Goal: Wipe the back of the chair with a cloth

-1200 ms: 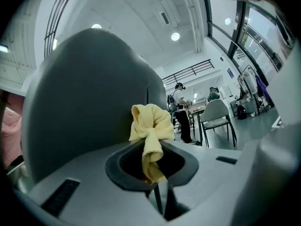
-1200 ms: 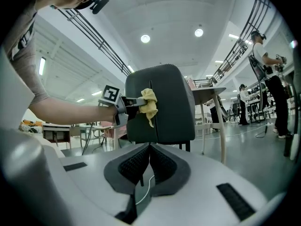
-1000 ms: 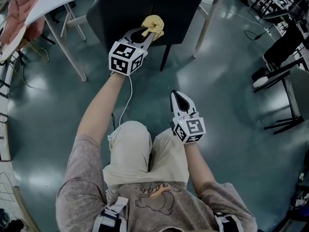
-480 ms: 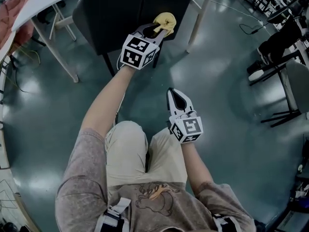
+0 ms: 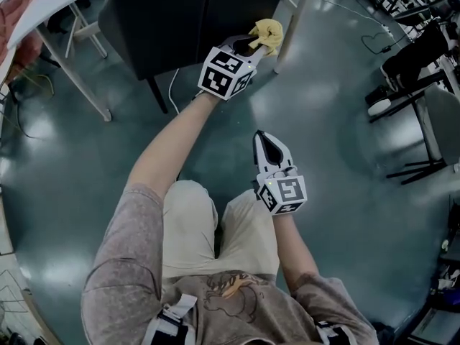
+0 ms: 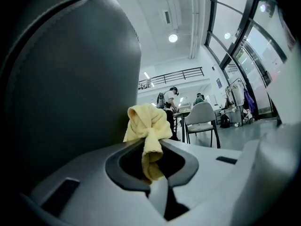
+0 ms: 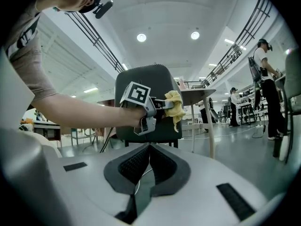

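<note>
A dark chair [image 5: 187, 20] stands pushed under a white table, its back [image 7: 146, 105] toward me. My left gripper [image 5: 253, 43] is shut on a bunched yellow cloth [image 5: 267, 33], held at the right edge of the chair back. In the left gripper view the cloth [image 6: 146, 126] pokes up from between the shut jaws, with the chair back [image 6: 66, 79] filling the left. The right gripper view shows the cloth [image 7: 175, 106] against the chair back's right side. My right gripper [image 5: 266, 144] hangs lower, over the floor in front of my knees, shut with nothing in it.
A white table [image 5: 50, 9] with slanted legs [image 5: 291, 24] stands over the chair. Black chairs and frames [image 5: 424, 85] stand at the right. A white cable [image 5: 172, 85] runs along the green floor. People stand in the distance [image 7: 263, 79].
My left gripper has carried the cloth rightward along the chair back to its right edge. The right gripper has hardly moved.
</note>
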### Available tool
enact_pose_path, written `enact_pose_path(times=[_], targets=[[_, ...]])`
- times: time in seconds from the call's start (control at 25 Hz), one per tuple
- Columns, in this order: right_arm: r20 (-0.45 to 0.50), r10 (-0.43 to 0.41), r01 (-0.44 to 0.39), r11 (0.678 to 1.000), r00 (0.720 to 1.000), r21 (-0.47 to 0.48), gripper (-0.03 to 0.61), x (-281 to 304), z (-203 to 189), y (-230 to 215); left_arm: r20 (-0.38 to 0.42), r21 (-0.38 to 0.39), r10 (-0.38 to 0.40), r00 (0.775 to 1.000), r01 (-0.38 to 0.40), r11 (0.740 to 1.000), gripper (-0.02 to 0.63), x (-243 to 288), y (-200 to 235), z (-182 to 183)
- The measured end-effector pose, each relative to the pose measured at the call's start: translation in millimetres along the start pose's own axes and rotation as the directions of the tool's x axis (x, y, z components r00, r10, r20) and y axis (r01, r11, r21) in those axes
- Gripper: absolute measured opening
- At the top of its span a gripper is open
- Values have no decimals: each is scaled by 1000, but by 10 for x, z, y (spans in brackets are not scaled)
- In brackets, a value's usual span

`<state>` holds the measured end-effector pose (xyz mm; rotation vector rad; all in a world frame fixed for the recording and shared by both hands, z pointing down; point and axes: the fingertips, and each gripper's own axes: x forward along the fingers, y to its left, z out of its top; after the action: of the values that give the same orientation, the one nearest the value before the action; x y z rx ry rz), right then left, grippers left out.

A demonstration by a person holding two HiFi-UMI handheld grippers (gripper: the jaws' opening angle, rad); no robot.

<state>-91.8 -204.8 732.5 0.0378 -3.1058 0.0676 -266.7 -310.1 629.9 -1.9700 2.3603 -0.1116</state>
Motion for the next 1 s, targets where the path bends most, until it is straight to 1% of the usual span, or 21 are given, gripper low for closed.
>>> enact_pose_path(times=[0.2, 0.32, 0.44, 0.56, 0.72, 0.84, 0.92, 1.0], targets=[[5, 4, -4, 1000, 1000, -2, 26, -17, 23, 18, 43, -24, -12, 999, 13, 1000, 60, -214, -49, 70], [11, 5, -5, 1000, 1000, 0, 26, -23, 34, 30, 70, -37, -9, 998, 12, 999, 59, -462, -50, 107], [16, 12, -12, 1000, 1000, 2, 26, -20, 34, 58, 81, -41, 10, 997, -7, 999, 60, -762, -6, 72], [18, 19, -20, 1000, 1000, 5, 26, -14, 41, 70, 84, -41, 51, 995, -48, 998, 60, -1090, 68, 5], [18, 31, -31, 999, 999, 10, 26, 19, 32, 97, 81, -9, 116, 990, -115, 993, 60, -1554, 219, -88], [17, 38, -39, 999, 999, 13, 26, 60, 21, 123, 59, 6, 155, 986, -155, 988, 60, -1864, 377, -209], [17, 46, -47, 999, 999, 13, 26, 78, 16, 150, 38, 13, 193, 980, -194, 981, 60, -2073, 524, -322], [18, 52, -52, 999, 998, 13, 26, 87, 8, 166, 28, 13, 242, 970, -242, 970, 60, -2290, 692, -429]])
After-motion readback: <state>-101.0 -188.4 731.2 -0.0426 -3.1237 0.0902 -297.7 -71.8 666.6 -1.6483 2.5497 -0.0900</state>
